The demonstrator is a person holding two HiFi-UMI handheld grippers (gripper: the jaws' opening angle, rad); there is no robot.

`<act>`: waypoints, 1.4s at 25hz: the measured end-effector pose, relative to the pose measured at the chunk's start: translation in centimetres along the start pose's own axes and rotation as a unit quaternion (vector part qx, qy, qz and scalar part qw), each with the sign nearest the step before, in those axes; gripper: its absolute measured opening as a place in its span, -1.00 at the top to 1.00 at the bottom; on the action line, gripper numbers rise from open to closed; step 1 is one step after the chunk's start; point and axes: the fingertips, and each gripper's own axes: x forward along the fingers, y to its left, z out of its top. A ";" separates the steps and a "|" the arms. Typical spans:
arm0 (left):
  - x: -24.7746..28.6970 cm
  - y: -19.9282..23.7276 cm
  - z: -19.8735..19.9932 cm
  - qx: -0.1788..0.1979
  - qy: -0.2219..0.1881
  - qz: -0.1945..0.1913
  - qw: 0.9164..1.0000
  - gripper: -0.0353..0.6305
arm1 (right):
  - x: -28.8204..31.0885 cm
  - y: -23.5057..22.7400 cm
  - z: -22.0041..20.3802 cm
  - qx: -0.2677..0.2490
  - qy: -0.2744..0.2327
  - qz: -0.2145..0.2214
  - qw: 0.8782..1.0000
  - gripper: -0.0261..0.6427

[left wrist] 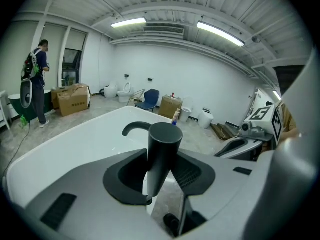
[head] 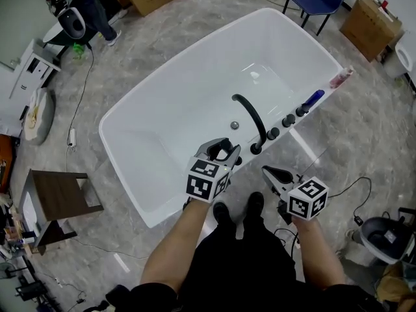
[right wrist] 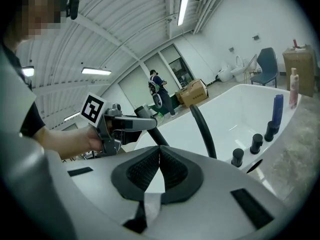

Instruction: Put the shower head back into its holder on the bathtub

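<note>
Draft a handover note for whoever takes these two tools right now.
Left tool: shut on the black cylindrical shower head, over the near rim of the white bathtub.
Right tool: shut, empty.
Holder: seemingly the dark opening on the rim beside the black knobs.
Done: shower head in hand. Left: seat it in the holder, release.

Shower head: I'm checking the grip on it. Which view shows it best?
The left gripper view: the black shower head fills the centre, clamped in the left gripper. The head view shows little of it behind that gripper. The right gripper view shows only a dark stub below that gripper.
</note>
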 end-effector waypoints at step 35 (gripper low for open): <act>7.3 2.4 -11.1 -0.048 0.112 0.020 0.992 0.42 | 0.5 -2.8 -4.0 0.067 0.020 0.002 0.998 0.87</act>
